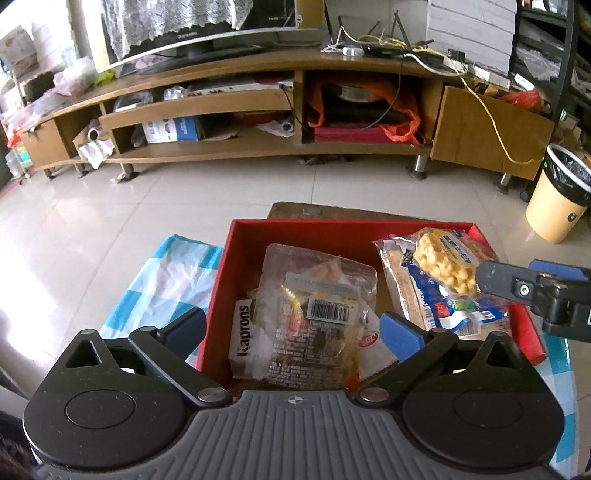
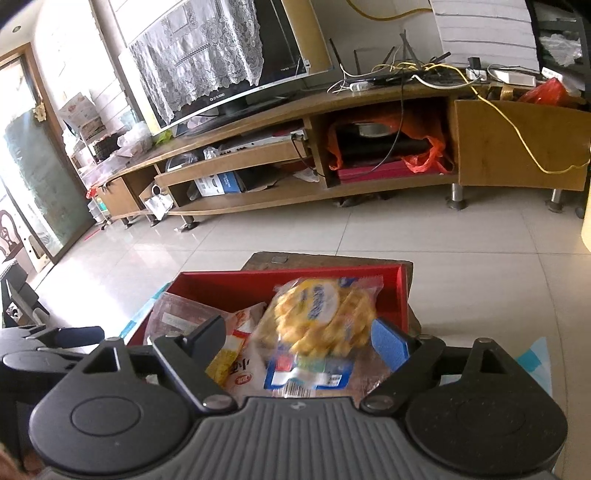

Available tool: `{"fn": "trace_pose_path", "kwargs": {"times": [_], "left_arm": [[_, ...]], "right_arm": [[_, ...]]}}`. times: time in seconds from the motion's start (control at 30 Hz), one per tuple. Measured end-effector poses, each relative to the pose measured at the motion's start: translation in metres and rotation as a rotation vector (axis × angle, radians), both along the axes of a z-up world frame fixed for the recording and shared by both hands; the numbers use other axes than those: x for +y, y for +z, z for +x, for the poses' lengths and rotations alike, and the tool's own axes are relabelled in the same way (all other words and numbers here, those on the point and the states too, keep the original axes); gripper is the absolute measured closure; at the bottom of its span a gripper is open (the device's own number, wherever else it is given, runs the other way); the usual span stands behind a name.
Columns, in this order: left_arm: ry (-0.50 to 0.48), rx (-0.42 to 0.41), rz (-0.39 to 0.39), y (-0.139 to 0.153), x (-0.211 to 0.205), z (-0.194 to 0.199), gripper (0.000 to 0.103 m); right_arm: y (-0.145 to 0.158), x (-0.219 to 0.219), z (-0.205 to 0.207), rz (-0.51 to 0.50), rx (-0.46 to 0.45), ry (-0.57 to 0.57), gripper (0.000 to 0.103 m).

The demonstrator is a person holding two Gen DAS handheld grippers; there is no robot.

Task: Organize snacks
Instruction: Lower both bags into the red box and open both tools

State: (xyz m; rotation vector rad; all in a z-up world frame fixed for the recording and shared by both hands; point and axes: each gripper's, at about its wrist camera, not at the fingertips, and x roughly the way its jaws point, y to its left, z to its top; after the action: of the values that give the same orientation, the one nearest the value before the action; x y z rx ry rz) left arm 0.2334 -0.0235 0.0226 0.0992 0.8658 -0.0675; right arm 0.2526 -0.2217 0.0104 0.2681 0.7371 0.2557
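Several crinkly plastic snack packets lie heaped in a shallow red box (image 1: 221, 266) with stiff, square cardboard walls. At its left half a clear packet (image 1: 314, 280) with a barcode label rests on top of a white carton (image 1: 242, 339) printed "Kaprons". At the right half a see-through bag of knobbly yellow puffs (image 1: 443, 262) leans on a flat blue-and-white packet (image 1: 417, 295); in the right wrist view the same puff bag (image 2: 321, 317) sits beside an orange-and-white sachet (image 2: 236, 354).

The left claw (image 1: 299, 328) hangs over the box's near edge, its fingers spread wide, blue foam pads (image 1: 400, 334) clear of every packet. The right claw (image 2: 299, 339) is spread too; the puff bag sits between its fingers, and whether the pads touch it I cannot tell. In the left view one black finger of it (image 1: 495, 278) lies against the puff bag's side.

The box stands on a tabletop covered by a glossy blue-and-white checked cloth (image 1: 162, 280). Beyond lie pale glazed floor tiles (image 1: 184, 192), a long curved wooden TV stand (image 1: 258, 144), a lace-draped screen (image 1: 184, 26) and a cream cylindrical bin (image 1: 554, 206).
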Motion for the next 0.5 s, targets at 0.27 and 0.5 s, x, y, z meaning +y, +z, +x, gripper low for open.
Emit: {"fn": "trace_pose_path", "kwargs": {"times": [0.27,0.5], "left_arm": [[-0.008,-0.009,-0.009,0.010,0.001,-0.027,0.001],[0.002,0.005,-0.032,0.010,0.006,-0.046,0.001]], "right_arm": [[0.008,0.001,-0.024,0.021,0.005,-0.020,0.017],[0.007,0.001,-0.050,0.018,0.029,-0.035,0.017]]}}
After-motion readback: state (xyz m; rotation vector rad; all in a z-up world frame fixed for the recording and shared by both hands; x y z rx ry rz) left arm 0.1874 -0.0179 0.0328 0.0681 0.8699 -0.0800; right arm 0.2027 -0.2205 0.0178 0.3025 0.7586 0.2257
